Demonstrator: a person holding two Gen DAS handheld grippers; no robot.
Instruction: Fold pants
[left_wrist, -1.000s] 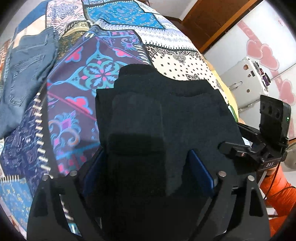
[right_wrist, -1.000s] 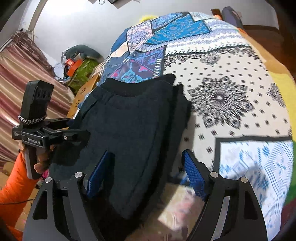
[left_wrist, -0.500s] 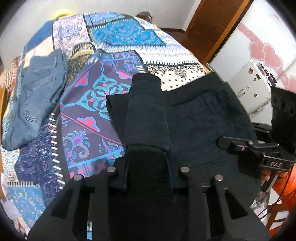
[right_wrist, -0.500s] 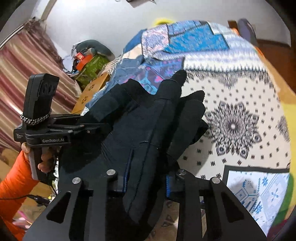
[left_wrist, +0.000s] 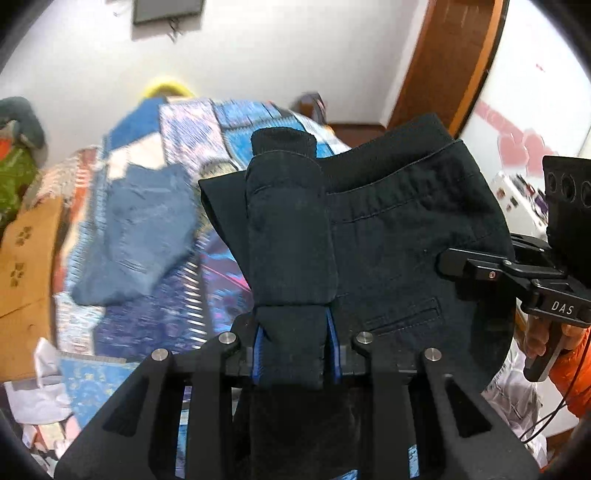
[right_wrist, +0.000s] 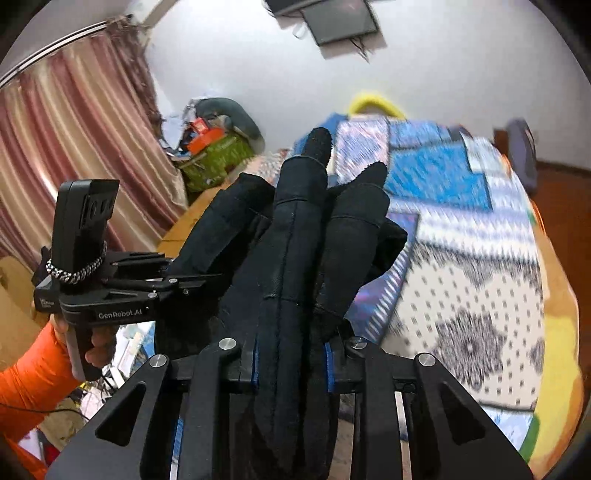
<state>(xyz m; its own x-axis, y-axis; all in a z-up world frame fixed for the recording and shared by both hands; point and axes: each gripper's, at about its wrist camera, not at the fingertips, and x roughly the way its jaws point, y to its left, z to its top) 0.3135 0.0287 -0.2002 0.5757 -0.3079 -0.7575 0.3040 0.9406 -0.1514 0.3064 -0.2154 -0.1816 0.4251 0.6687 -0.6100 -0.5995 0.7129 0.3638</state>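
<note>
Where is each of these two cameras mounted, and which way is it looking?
Left wrist: on the left gripper, facing along its fingers over the black pants to the bed; right gripper, orange sleeve at right.
Right wrist: on the right gripper, same direction; left gripper at left.
Shared: pants, bed.

Both wrist views share the patchwork bed (left_wrist: 229, 122).

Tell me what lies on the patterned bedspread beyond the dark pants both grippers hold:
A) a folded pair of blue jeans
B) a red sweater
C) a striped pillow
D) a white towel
A: in the left wrist view a folded pair of blue jeans lies on the patterned bedspread, left of the black pants that the left gripper clamps; the right gripper also pinches that dark fabric.
</note>
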